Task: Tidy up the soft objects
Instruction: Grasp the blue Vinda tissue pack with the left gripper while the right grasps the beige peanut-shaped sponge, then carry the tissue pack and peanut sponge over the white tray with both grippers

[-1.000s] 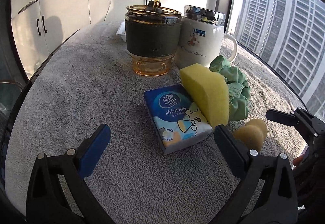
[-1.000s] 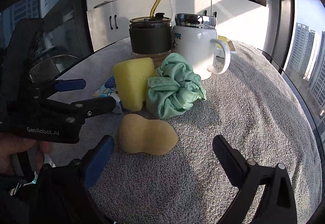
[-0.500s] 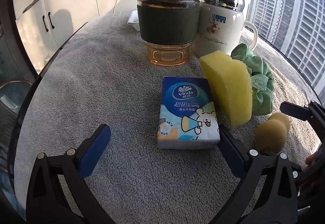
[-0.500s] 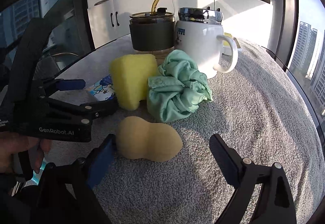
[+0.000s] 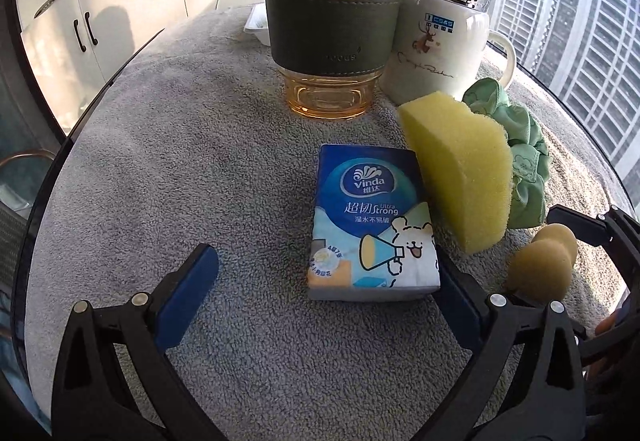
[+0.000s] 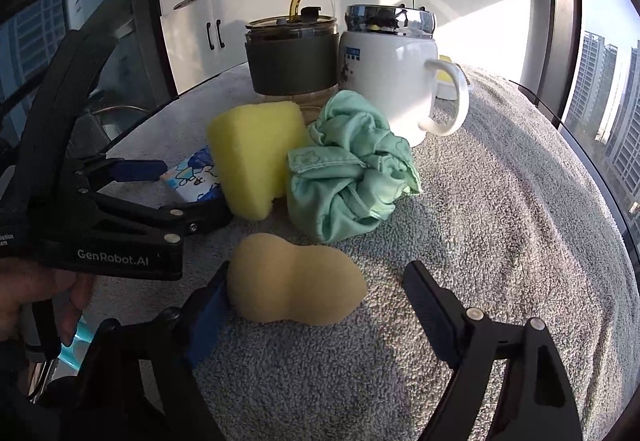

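Observation:
A blue tissue pack [image 5: 370,221] lies flat on the grey towel, its near end between the open fingers of my left gripper [image 5: 320,281]. A yellow sponge [image 5: 460,165] stands on edge right of it, with a green scrunchie [image 5: 524,165] behind. A tan gourd-shaped sponge [image 6: 294,285] lies between the open fingers of my right gripper [image 6: 316,305], against the left pad. The sponge [image 6: 256,157], scrunchie [image 6: 352,169] and tissue pack [image 6: 196,177] also show in the right wrist view, with the left gripper [image 6: 168,193] around the pack.
An amber glass cup with a dark sleeve and straw [image 5: 332,41] and a white lidded mug [image 5: 436,45] stand behind the soft things. The grey towel [image 5: 160,161] covers the round table. A window is at the right, white cabinets at the back.
Both grippers have moved forward. The tissue pack's near end now sits between the left fingers, and the tan sponge sits between the right fingers.

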Demonstrator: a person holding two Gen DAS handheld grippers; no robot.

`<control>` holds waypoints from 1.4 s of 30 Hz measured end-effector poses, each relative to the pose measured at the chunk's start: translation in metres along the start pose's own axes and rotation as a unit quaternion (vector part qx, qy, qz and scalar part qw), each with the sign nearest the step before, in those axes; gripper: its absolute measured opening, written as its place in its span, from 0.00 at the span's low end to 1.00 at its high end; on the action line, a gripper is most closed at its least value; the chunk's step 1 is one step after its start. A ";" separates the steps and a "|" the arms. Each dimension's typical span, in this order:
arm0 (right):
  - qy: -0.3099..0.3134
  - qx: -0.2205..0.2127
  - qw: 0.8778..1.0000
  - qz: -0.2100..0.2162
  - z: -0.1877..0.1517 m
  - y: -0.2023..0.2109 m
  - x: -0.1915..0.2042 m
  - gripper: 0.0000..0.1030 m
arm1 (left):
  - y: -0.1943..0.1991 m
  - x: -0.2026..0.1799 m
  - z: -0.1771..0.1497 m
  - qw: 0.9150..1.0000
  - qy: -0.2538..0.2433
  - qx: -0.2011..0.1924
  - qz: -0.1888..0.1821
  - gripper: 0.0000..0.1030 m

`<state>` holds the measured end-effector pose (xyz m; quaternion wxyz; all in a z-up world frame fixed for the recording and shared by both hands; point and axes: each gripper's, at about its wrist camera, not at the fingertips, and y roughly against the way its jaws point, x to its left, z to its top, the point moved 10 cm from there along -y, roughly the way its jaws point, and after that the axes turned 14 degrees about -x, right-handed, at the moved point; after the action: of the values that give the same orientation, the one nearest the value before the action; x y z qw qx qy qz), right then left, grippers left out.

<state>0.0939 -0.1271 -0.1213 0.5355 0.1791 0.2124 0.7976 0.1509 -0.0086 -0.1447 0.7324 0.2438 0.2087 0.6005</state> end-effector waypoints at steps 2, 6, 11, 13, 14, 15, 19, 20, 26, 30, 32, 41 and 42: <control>-0.001 0.000 1.000 -0.001 0.000 0.000 0.000 0.83 | -0.001 0.003 0.001 1.000 0.004 -0.002 0.004 0.99; -0.003 0.001 1.000 -0.002 0.000 0.000 0.002 0.81 | 0.000 0.008 0.001 1.000 0.002 -0.004 0.014 0.99; -0.002 -0.002 1.000 -0.005 0.002 -0.001 0.004 0.70 | 0.001 0.001 0.004 1.000 -0.005 -0.012 0.001 0.75; -0.003 -0.004 1.000 -0.003 0.003 -0.001 0.005 0.62 | 0.001 -0.002 0.007 1.000 -0.007 -0.016 -0.006 0.62; -0.003 -0.006 1.000 -0.002 0.004 -0.001 0.005 0.58 | 0.001 -0.003 0.008 1.000 -0.007 -0.019 -0.010 0.52; -0.002 -0.006 1.000 -0.001 0.004 -0.001 0.006 0.56 | 0.001 -0.002 0.009 1.000 -0.005 -0.021 -0.010 0.50; -0.003 -0.011 1.000 0.004 0.004 0.002 0.007 0.54 | 0.005 0.002 0.009 0.999 0.014 -0.029 -0.022 0.49; -0.004 -0.012 1.000 0.005 0.004 0.003 0.006 0.53 | 0.006 0.002 0.008 0.999 0.017 -0.030 -0.023 0.49; -0.002 -0.024 1.000 0.003 0.009 0.011 0.006 0.53 | 0.018 0.010 0.008 0.998 0.034 -0.041 -0.020 0.49; 0.001 -0.028 1.000 -0.004 0.013 0.018 0.000 0.52 | 0.028 0.018 0.010 0.998 0.037 -0.047 -0.011 0.49; 0.001 -0.030 0.999 -0.010 0.016 0.022 -0.005 0.52 | 0.033 0.022 0.015 0.998 0.038 -0.053 -0.007 0.49; 0.006 -0.055 0.998 -0.043 0.050 0.042 -0.038 0.52 | 0.054 0.041 0.049 0.995 0.033 -0.096 0.012 0.49; 0.007 -0.059 0.997 -0.047 0.055 0.044 -0.043 0.52 | 0.056 0.043 0.054 0.994 0.032 -0.101 0.013 0.49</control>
<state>0.1034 -0.1733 -0.0534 0.5804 0.1313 0.1768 0.7840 0.1478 0.0369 -0.0688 0.7382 0.1519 0.1674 0.6356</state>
